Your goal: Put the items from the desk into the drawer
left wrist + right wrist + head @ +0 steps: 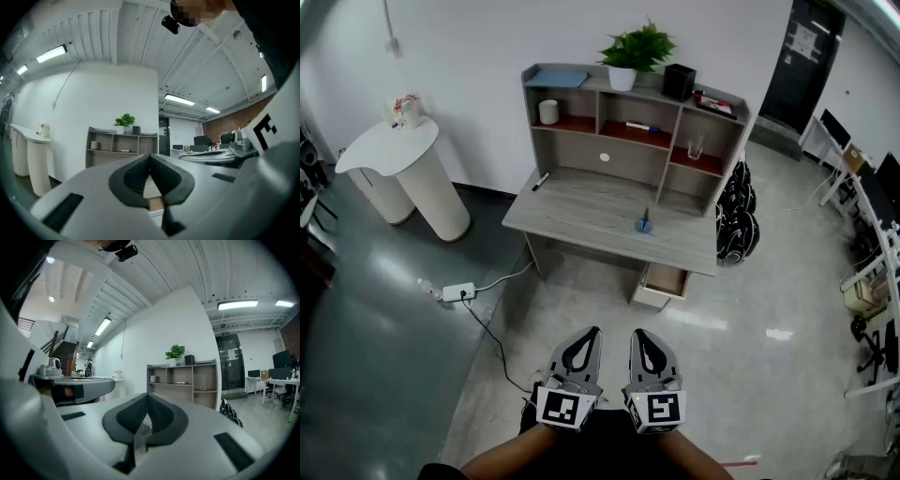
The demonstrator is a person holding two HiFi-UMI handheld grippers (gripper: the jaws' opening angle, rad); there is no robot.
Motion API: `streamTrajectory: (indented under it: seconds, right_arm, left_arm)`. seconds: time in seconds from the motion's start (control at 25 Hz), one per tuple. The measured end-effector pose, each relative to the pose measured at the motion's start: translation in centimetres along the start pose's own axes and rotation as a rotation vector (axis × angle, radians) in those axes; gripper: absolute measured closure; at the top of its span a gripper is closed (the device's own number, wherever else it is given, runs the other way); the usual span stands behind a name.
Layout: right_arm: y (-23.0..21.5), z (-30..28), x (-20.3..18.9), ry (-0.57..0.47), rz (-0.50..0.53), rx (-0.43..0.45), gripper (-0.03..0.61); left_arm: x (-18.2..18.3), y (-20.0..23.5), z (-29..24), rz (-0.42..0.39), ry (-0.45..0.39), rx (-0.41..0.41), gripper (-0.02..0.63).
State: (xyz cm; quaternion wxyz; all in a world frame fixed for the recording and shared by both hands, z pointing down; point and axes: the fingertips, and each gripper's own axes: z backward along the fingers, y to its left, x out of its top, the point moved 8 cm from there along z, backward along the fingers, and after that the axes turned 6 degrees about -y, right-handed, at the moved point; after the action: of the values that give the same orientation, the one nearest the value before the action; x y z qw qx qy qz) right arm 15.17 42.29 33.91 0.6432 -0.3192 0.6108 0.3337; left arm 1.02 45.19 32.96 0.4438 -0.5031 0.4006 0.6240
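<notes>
Head view: small blue object [643,225], maybe a clip, and black marker pen [540,182] on grey wooden desk [581,211]; open wooden drawer [664,280] below. Both likely light, stiff; pinch pen mid-barrel. Left gripper [592,334], right gripper [639,336]: jaws together, empty, far off.

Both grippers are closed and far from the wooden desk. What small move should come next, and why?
Probably step forward toward the grey wooden desk. The left gripper and right gripper are both shut, empty and well short of it, while the small blue item and black marker lie on its top and the open drawer waits below.
</notes>
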Motion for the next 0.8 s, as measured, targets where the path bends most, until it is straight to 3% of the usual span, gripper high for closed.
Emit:
streamTrajectory:
  seconds: [0.28,0.56,0.8]
  right_arm:
    - [0.1,-0.2,-0.8,0.000,0.037,0.018,0.560]
    - [0.2,-2.1,-1.5,-0.003,0.012,0.007,0.558]
    - [-0.5,-6.0,-2.6,0.096,-0.012,-0.018,0.558]
  left_arm:
    - [0.1,0.2,0.2,0.014,-0.036,0.005,0.601]
    - [-1.5,2.3,-0.3,-0.033,0.029,0.012,0.601]
    - [-2.0,4.5,-3.5,0.020,0.041,0.035,0.601]
